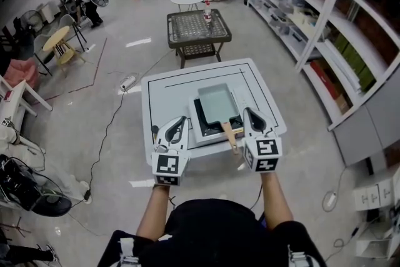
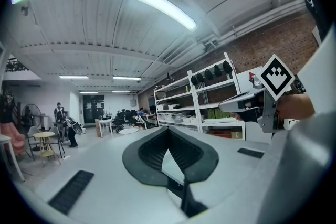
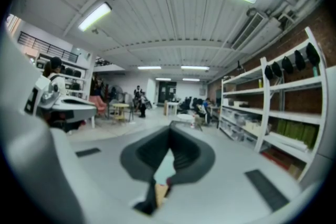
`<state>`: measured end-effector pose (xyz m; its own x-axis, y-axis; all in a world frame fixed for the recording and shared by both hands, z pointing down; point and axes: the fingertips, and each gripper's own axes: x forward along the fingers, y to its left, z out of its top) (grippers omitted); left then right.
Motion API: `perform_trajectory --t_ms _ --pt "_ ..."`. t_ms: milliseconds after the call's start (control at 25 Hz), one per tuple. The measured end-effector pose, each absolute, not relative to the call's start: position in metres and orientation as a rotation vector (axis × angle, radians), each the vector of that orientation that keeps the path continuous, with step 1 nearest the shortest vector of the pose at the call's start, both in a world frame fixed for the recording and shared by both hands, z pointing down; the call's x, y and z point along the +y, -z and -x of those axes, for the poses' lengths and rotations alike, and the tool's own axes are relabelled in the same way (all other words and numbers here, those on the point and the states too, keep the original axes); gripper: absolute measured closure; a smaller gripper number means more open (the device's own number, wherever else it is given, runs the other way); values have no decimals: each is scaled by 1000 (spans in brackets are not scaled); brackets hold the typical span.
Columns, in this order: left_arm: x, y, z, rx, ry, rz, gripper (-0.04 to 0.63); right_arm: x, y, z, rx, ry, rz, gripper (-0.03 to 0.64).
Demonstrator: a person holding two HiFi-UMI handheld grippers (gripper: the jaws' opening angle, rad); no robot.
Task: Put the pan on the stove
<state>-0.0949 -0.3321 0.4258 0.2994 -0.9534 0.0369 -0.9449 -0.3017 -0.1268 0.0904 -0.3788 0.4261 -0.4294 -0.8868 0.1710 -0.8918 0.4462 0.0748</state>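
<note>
At the near edge of the white square table (image 1: 156, 103), the grey rectangular pan with a wooden handle (image 1: 215, 102) sits on the white portable stove (image 1: 205, 134). The left gripper (image 1: 181, 120) and right gripper (image 1: 247, 112) hover beside it, both closed and empty. Placement looks finished; the next move calls only for backing away.

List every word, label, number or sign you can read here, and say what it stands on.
No text can be read in any view.
The left gripper and right gripper carry black-and-white square markers: patterns, not letters.
Green boxes on the white shelf rack: any print is too small to read.
</note>
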Motion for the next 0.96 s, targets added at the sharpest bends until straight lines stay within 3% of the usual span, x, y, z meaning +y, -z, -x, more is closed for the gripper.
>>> perform_trajectory --t_ms 960 --pt "-336 -426 88 1802 161 2470 569 -384 -432 -97 -2506 -51 -1542 583"
